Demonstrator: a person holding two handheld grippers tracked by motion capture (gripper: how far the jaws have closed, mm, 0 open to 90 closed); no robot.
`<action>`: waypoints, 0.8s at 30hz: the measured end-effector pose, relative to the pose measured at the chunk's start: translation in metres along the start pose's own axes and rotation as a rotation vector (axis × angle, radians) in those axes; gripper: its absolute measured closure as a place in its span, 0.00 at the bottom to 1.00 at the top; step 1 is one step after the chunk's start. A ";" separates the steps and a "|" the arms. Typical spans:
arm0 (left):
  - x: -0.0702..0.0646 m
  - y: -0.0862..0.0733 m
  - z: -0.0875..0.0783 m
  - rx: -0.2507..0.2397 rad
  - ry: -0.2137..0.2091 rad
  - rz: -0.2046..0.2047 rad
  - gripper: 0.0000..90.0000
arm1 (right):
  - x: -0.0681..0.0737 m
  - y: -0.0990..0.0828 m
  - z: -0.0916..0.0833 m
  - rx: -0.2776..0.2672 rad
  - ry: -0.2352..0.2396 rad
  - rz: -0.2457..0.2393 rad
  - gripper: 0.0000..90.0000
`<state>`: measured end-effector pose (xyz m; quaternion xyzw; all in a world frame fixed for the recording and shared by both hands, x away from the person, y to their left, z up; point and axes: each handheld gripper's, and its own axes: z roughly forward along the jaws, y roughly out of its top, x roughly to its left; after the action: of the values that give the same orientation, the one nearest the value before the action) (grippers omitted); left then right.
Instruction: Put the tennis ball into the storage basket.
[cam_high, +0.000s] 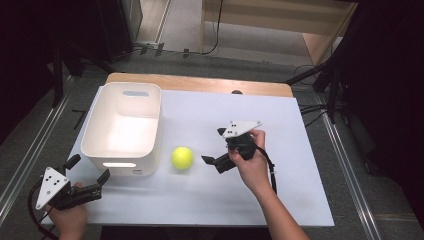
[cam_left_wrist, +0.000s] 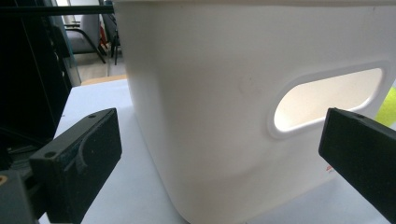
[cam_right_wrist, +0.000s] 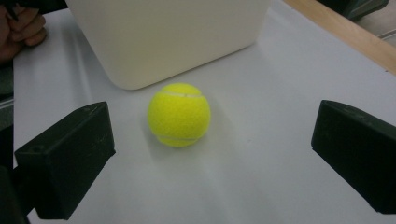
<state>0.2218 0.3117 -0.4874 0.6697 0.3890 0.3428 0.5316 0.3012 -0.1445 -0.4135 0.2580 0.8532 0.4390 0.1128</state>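
Jaws wide both sides — right gripper (cam_high: 216, 146) levelled at tennis ball (cam_high: 182, 157), apart.

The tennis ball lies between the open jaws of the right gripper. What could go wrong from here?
The ball is round and lies loose on the table; one jaw of the right gripper touching first could roll it away. It also lies close to the white bin, so a jaw may bump the wall.
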 end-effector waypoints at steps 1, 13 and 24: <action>0.000 0.000 0.000 0.000 -0.001 0.002 0.00 | 0.000 0.001 0.002 0.010 0.003 -0.008 0.00; 0.000 0.000 0.000 0.000 -0.001 0.002 0.00 | 0.006 0.014 0.024 0.109 0.057 -0.046 0.00; 0.000 0.000 0.000 -0.001 -0.002 0.001 0.00 | 0.010 0.023 0.044 0.201 0.103 -0.071 0.00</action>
<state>0.2221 0.3117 -0.4874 0.6701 0.3878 0.3426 0.5321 0.3187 -0.0976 -0.4203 0.2146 0.9062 0.3597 0.0581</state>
